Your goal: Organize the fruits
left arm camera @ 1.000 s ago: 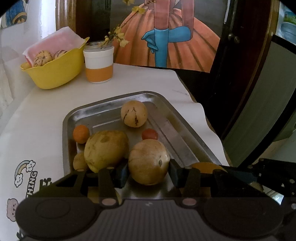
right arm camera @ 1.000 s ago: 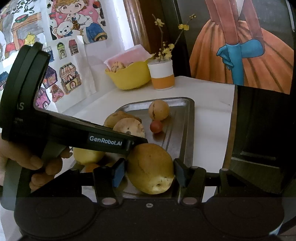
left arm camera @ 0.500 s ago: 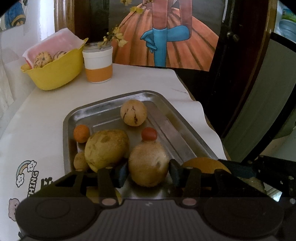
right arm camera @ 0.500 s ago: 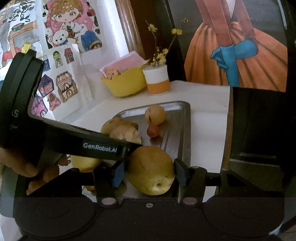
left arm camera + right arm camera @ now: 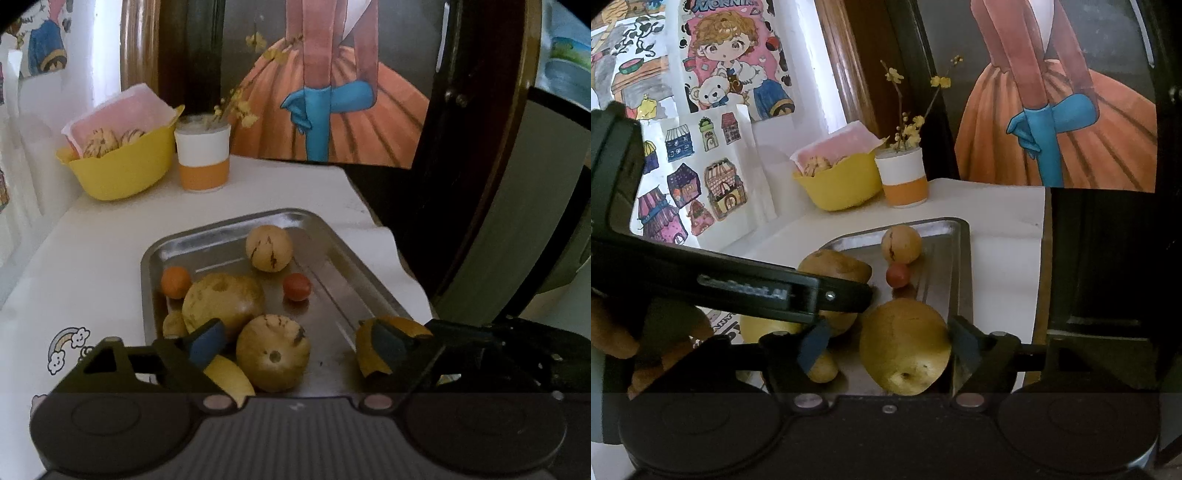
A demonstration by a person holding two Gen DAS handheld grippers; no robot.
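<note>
White bench point(image 5: 92, 258) against a painted backdrop, steel tray point(image 5: 236, 229) as landmark at centre. Left tongs point(image 5: 295, 343) spread wide over the tray's near end, a striped round fruit point(image 5: 273, 356) lying loose between the pads. Right tongs point(image 5: 886, 347) spread too, pads flanking a yellow pear point(image 5: 905, 347) at the tray's near right edge; contact uncertain. Yellow bowl point(image 5: 122, 173) beyond the tray's far left corner already holds striped fruit. Judged step: picking from the tray. Next: close on one fruit, lift, carry to the bowl.

Right gripper point(image 5: 882, 341) is gaping around a pear point(image 5: 904, 347) lying in the metal tray point(image 5: 961, 273), jaws apart
</note>
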